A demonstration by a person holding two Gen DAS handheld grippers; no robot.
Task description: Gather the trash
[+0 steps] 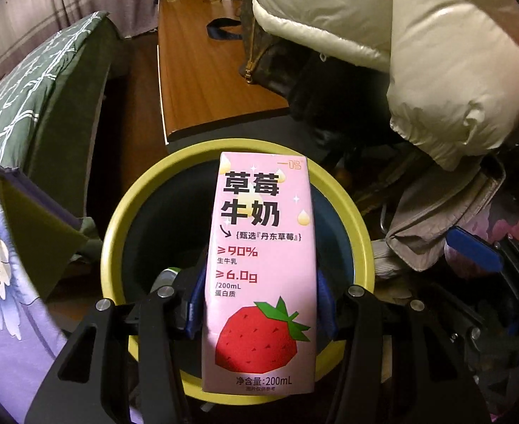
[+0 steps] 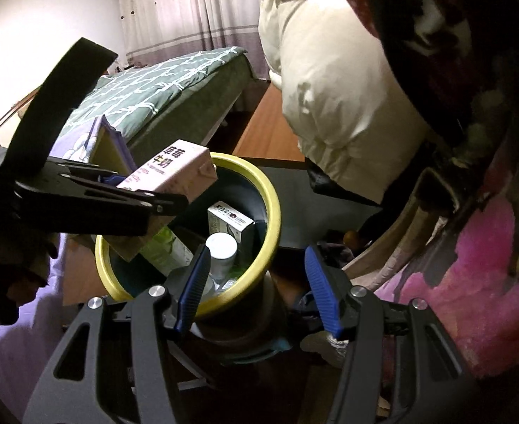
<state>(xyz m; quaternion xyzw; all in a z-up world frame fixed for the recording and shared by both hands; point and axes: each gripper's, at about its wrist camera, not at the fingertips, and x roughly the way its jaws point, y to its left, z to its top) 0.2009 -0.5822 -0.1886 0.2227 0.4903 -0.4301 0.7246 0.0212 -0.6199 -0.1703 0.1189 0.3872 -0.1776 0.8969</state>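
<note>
One pink milk carton (image 1: 259,268) is pinched by the left gripper (image 1: 259,304) over one yellow-rimmed bin (image 1: 358,226), long axis running along the fingers. The right gripper (image 2: 255,293) stands spread, empty, beside the bin, which holds one white bottle (image 2: 220,251) and two boxes.

The left wrist camera sat just behind the left tool (image 1: 259,314) and looked steeply down along its fingers. It was very close to the pink milk carton (image 1: 259,268), which filled the frame centre, with the yellow-rimmed bin (image 1: 118,243) directly beneath.

The right wrist camera sat behind the right tool (image 2: 259,289) and looked down at a shallower angle, with the same bin (image 2: 273,212) near, at frame centre.

Both views shared the bin, the carton (image 2: 174,169), the green bed (image 1: 22,106) (image 2: 174,74), the wooden counter (image 1: 202,70) (image 2: 266,130) and the cream padded jacket (image 1: 418,53) (image 2: 337,106). The right view also caught the left tool (image 2: 118,183) at centre left.
</note>
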